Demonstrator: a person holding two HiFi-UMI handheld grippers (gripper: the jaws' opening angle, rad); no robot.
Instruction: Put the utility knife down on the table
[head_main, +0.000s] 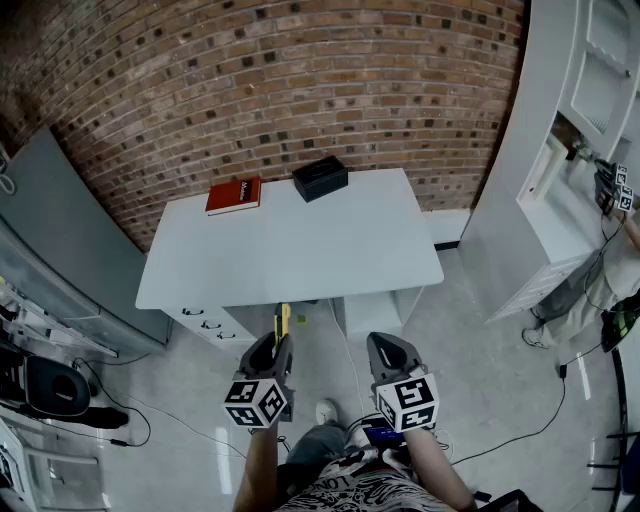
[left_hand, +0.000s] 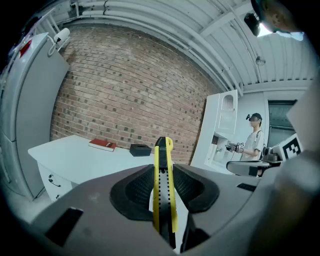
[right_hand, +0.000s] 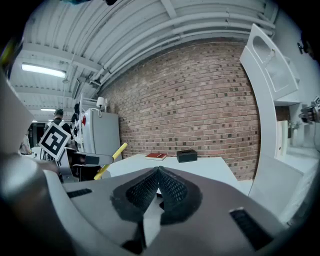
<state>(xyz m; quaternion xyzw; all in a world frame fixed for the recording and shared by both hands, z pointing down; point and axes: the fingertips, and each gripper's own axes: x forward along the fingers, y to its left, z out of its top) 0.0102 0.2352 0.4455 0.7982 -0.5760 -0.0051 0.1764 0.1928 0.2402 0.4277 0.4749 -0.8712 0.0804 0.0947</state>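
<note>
A yellow and black utility knife (left_hand: 163, 185) stands clamped between the jaws of my left gripper (head_main: 281, 348), its tip (head_main: 283, 318) poking forward just short of the white table's (head_main: 300, 250) near edge. From the right gripper view the knife (right_hand: 111, 160) shows as a yellow bar at the left. My right gripper (head_main: 384, 348) hovers beside the left one, over the floor in front of the table, with its jaws pressed together on nothing (right_hand: 158, 172).
On the table's far side lie a red book (head_main: 234, 195) and a black box (head_main: 320, 178). Drawers (head_main: 205, 322) sit under the table's left end. A white shelf unit (head_main: 545, 150) stands at the right, with a person (head_main: 610, 250) beside it. Grey cabinets (head_main: 50, 270) line the left.
</note>
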